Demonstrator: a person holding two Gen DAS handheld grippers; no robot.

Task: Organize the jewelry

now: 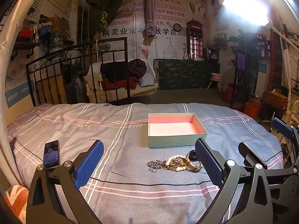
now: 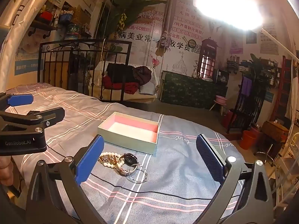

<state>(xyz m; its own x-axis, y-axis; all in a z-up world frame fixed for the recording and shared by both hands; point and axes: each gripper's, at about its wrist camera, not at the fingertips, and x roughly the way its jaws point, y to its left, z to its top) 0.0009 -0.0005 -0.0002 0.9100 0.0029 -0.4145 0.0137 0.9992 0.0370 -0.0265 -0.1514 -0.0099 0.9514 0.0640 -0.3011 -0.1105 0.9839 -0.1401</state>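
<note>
A pile of jewelry lies on the bedspread: a pearl bracelet, a dark chain, a small ring, a watch and, in the right wrist view, silver bangles, the watch and the pearls. An open box with a pink and white inside stands just behind the pile; it also shows in the right wrist view. My left gripper is open above the bed, the pile by its right finger. My right gripper is open, the pile by its left finger.
A phone stands at the left on the bedspread. A thin black cable runs across the bed in front of the pile. A black metal bed frame stands behind. The bed's far edge drops to the floor.
</note>
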